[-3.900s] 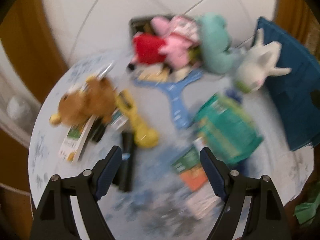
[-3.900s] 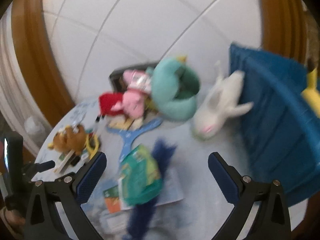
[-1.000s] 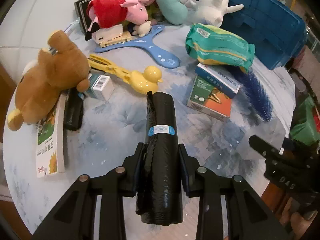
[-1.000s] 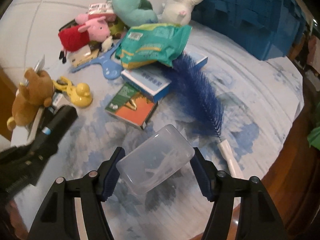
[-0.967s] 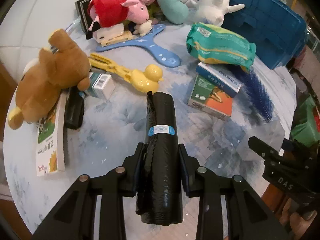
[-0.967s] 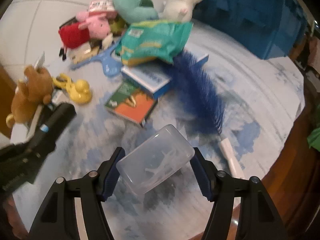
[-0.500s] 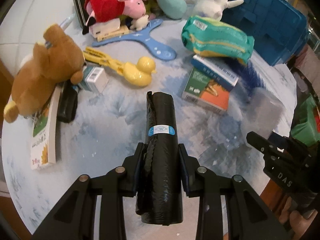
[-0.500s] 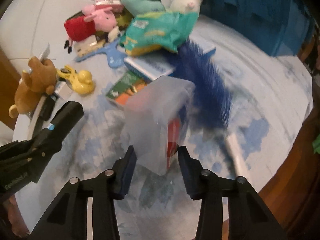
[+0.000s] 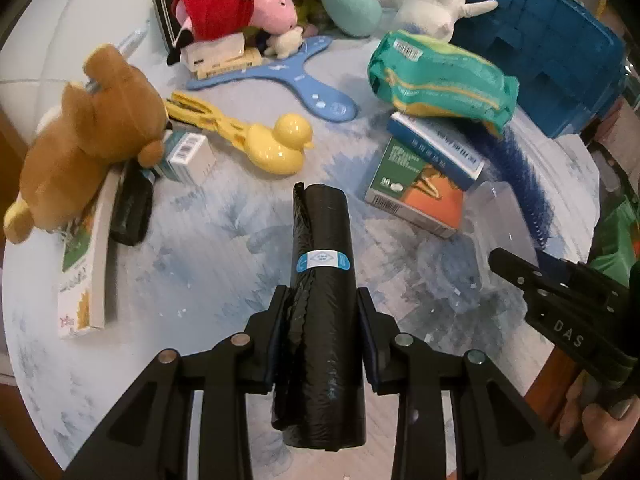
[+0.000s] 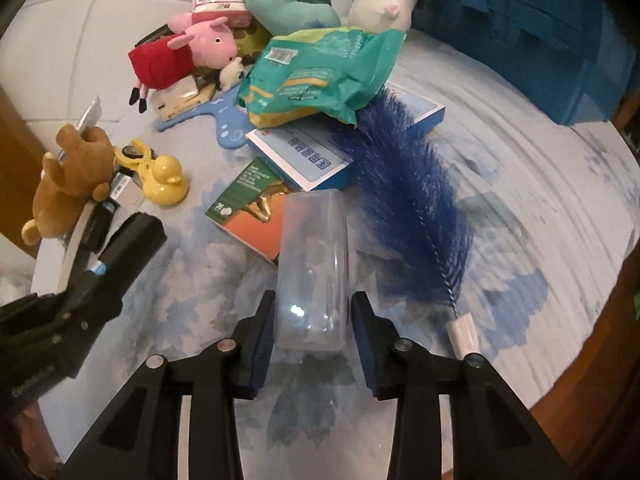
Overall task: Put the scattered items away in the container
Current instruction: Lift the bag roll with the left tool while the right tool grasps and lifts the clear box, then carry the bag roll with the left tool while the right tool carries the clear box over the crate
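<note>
- Landmark: the blue crate (image 10: 532,36) at the far edge of the table (image 10: 540,208). It is judged to be the container named in the task.
- Left gripper (image 9: 320,336): clamped on a black bag roll (image 9: 322,280), which runs lengthwise between the pads and projects forward. The roll is well short of the blue crate, with the scattered items between them.
- Right gripper (image 10: 314,330): a clear plastic box (image 10: 314,264) stands between the jaws, which are opening at this moment. Whether the pads press on the box walls cannot be told from the frame.
- The clear plastic box is on the near side of the blue crate, just beside a blue bottle brush (image 10: 412,208) and in front of an orange-green carton (image 10: 250,210).
- Handling, bag roll: judged light and soft. It yields under pressure, so a grip across the middle, near the paper band, should hold.
- Handling, clear box: judged light, stiff and smooth-walled, therefore prone to slip or twist. Take hold across the narrow width, low on the flat side walls.
</note>
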`<control>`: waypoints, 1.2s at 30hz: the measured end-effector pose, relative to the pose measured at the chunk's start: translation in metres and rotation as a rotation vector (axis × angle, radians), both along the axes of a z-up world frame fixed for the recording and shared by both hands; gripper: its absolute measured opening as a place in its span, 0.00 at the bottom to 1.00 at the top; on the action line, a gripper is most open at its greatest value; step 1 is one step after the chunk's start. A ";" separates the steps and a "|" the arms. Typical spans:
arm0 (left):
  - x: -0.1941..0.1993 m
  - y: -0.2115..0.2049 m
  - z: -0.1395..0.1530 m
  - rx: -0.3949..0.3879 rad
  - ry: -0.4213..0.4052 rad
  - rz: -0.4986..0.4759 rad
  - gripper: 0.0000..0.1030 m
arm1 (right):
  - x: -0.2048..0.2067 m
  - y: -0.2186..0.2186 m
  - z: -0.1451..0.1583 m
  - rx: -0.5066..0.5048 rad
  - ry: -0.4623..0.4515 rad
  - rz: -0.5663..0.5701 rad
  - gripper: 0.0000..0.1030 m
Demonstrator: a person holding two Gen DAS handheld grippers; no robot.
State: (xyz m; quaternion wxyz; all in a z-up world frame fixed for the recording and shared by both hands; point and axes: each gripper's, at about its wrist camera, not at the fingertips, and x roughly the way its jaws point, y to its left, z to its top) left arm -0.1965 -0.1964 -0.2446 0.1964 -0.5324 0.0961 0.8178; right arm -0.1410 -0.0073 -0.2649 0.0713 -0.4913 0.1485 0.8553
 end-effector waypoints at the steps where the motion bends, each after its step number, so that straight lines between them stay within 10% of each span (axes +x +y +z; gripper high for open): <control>1: 0.000 0.001 -0.003 -0.002 -0.005 0.002 0.31 | -0.002 0.001 -0.003 0.005 -0.011 0.000 0.46; 10: 0.004 0.012 0.016 0.011 0.033 0.006 0.31 | -0.005 0.000 0.013 0.008 0.017 0.050 0.31; 36: 0.012 0.083 0.196 0.169 0.327 0.022 0.31 | 0.007 0.045 0.221 0.158 0.357 0.188 0.32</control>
